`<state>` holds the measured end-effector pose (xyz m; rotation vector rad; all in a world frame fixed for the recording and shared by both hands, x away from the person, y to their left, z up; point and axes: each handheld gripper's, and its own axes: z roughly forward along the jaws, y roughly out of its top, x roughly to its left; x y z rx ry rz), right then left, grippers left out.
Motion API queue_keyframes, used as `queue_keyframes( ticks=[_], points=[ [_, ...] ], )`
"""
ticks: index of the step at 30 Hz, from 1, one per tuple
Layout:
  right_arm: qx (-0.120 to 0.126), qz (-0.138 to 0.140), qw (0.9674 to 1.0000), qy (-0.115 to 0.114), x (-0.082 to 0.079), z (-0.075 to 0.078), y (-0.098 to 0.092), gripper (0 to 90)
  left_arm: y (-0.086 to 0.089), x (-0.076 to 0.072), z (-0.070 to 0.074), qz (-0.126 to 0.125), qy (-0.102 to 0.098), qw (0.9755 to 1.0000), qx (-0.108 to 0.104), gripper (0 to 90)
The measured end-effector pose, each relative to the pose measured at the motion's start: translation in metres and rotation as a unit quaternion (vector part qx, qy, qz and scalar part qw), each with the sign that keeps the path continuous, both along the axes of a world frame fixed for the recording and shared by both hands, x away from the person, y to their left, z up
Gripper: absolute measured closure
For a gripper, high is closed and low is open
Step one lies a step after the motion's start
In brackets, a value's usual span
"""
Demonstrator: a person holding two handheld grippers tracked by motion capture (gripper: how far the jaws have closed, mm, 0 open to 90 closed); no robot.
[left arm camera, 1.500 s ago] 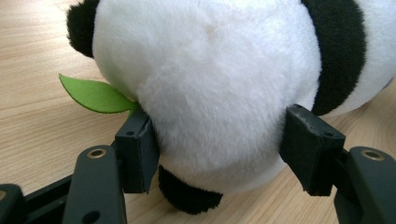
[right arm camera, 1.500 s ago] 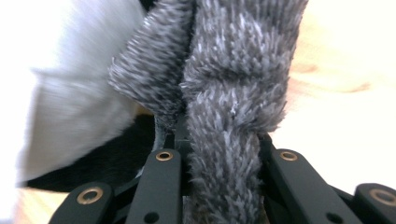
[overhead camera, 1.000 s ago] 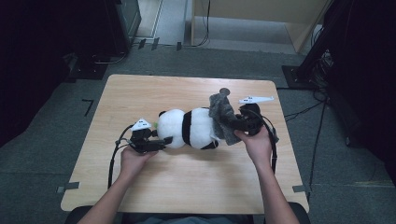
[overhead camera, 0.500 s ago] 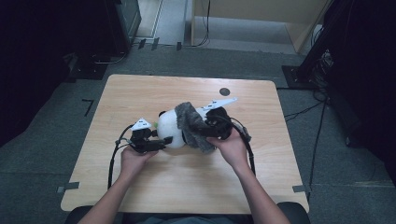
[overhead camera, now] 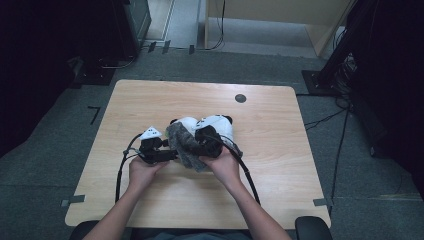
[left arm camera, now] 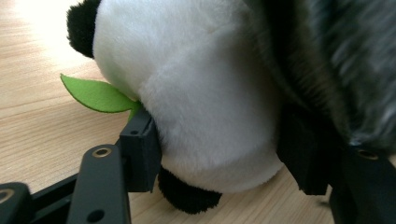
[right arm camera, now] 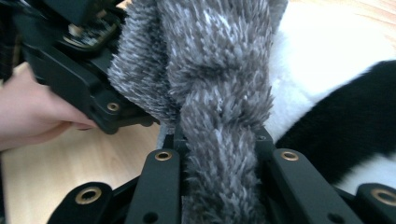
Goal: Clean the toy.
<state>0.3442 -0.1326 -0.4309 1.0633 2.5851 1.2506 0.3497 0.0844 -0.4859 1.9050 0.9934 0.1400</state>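
A black-and-white panda plush [overhead camera: 216,125] lies on the wooden table [overhead camera: 300,175]. My left gripper [overhead camera: 167,154] is on its near left end. Seen along the left gripper [left arm camera: 219,135], the jaws have just been closing and now press both sides of the panda's white body [left arm camera: 205,93], beside a green felt leaf [left arm camera: 95,95]. My right gripper [overhead camera: 202,147] is shut on a strip of grey fuzzy fabric [overhead camera: 181,145] draped over the panda. In the right gripper view the grey fabric [right arm camera: 219,93] runs up between the jaws of that gripper [right arm camera: 217,140], with the panda [right arm camera: 327,70] behind.
A small dark round spot [overhead camera: 240,98] marks the table's far side. Black cables [overhead camera: 120,170] trail from both grippers toward the near edge. Dark equipment stands on the floor around the table. A hand on the left gripper [right arm camera: 32,116] is close by in the right gripper view.
My right gripper has carried the grey fabric leftward and a little nearer, across the panda toward the left gripper. The panda has bunched up toward the left. The left hand stayed put.
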Motion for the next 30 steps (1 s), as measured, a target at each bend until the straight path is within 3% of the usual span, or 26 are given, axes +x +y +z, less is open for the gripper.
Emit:
queue_keyframes(
  ticks=[3, 12, 22, 30],
  points=[
    [0.018, -0.006, 0.9998, -0.012, -0.001, -0.008, -0.003, 73.1, 0.000, 0.000, 0.000, -0.001, 0.000, 1.0000, 0.000, 39.5],
    [-0.010, -0.025, 0.9985, -0.047, -0.016, -0.005, -0.019, 73.3, -0.002, 0.001, 0.003, 0.000, 0.006, 0.9999, 0.011, 42.9],
    [-0.035, -0.019, 0.9992, 0.009, -0.020, 0.007, -0.050, 74.2, -0.002, 0.001, 0.003, -0.001, 0.010, 0.9999, 0.013, 44.8],
    [-0.055, -0.031, 0.9978, 0.019, -0.028, 0.016, -0.089, 74.0, -0.002, 0.002, 0.003, -0.002, 0.013, 0.9999, 0.007, 44.8]
  ],
)
